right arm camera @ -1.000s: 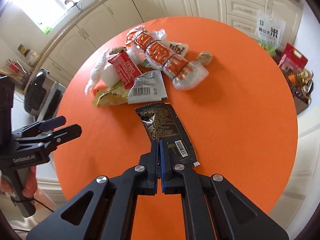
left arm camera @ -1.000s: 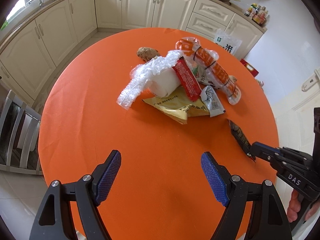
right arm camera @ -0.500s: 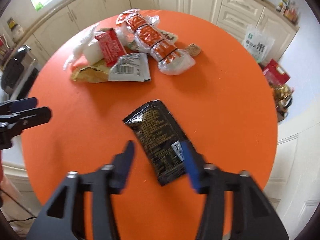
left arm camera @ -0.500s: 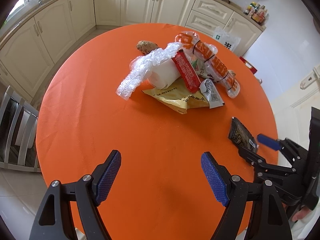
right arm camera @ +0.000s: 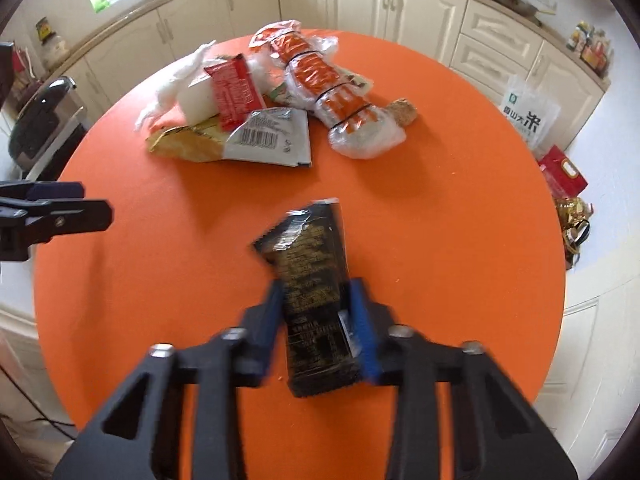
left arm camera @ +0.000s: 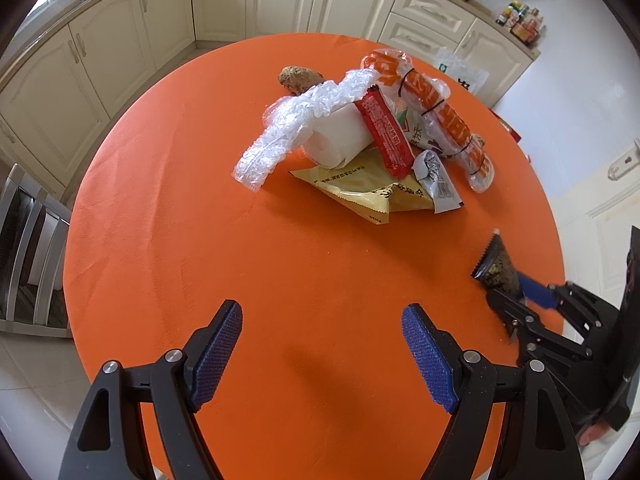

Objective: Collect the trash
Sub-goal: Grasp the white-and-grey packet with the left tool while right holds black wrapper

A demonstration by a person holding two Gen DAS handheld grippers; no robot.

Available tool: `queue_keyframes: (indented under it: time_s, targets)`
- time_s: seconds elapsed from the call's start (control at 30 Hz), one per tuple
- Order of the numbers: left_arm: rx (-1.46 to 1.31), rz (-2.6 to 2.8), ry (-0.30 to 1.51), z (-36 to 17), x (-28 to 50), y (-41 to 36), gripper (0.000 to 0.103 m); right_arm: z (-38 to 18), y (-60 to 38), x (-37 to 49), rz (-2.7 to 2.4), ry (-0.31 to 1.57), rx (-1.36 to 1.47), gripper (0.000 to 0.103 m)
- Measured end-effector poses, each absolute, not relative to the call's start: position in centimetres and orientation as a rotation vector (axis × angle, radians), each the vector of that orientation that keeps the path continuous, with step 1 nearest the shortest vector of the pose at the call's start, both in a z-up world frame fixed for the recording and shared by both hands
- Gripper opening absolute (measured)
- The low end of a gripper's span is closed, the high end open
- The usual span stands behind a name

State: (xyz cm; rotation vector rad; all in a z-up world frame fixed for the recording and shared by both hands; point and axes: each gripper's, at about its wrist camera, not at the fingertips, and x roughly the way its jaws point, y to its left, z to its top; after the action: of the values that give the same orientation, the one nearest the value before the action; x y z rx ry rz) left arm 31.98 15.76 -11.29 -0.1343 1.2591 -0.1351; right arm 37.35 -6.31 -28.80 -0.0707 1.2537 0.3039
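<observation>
Black wrapper (right arm camera: 316,280) between right hand-held gripper (right arm camera: 318,312) pads

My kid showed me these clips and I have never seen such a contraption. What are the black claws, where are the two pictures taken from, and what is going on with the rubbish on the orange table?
No robot here: a person holds a hand-held gripper in each hand, with a wide-angle camera looking along each one's jaws.

In the left camera's view the left gripper hangs open over the orange table, holding nothing.

In the right camera's view the right gripper has just been closing its jaws on either side of a black wrapper; the blur hides whether they press it yet.

Farther off lies a pile: a red wrapper, a gold packet, a white roll and an orange-printed bag.
</observation>
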Motion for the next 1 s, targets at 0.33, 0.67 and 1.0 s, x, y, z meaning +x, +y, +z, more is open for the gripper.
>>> queue_keyframes:
  time_s: [0.33, 0.67, 1.0]
  targets:
    - [-0.111, -0.172, 1.254, -11.0, 31.5, 13.5, 0.078, -28.6, -8.1, 37.2, 0.262, 1.277, 0.078, 0.009]
    - [-0.092, -0.194, 1.217, -9.5, 33.0, 10.9, 0.078, -25.4, -11.1, 37.9, 0.230, 1.192, 0.162, 0.009]
    - [-0.059, -0.214, 1.232, -10.1, 38.7, 6.0, 0.078, -24.3, -16.0, 39.9, 0.182, 1.117, 0.242, 0.010]
